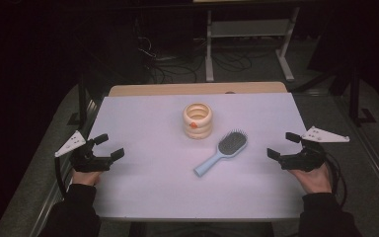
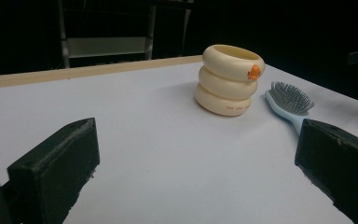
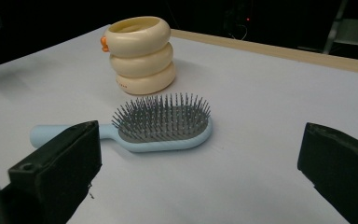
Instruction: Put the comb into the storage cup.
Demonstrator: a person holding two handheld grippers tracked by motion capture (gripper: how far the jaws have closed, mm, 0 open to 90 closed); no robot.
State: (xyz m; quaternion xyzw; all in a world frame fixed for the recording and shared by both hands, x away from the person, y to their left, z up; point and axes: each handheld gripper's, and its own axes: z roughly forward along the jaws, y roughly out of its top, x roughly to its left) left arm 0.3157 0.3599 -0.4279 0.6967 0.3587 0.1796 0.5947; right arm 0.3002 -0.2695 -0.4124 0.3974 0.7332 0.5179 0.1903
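— How are the hands sitting?

— Both low at the near corners of the white-topped counter (image 1: 143, 182). The left hand (image 1: 85, 177) holds the left tool (image 1: 112, 146) with its tips angled inward toward the middle; the right hand (image 1: 317, 177) mirrors it with the right tool (image 1: 283, 145). Dark sleeves come up from the near edge, wrists fairly level.

— Gripping anything?

— No. Both tools have their jaws spread wide, with only bare counter between them.

— And the things?

— A pale blue plastic hairbrush with grey bristles (image 1: 222, 152) lies flat, bristles up, ahead of the right tool and nearer to it than to the left one. Its handle points back toward the near edge. Just past the brush head stands a cream holder shaped like three stacked rings (image 1: 197, 120), upright, open at the top, with a small orange duck figure on its upper ring. The two are close but apart.

— Any writing?

— From the left tool's camera there's a short line of small print on the holder's (image 2: 229, 80) bottom ring. Too small to read.
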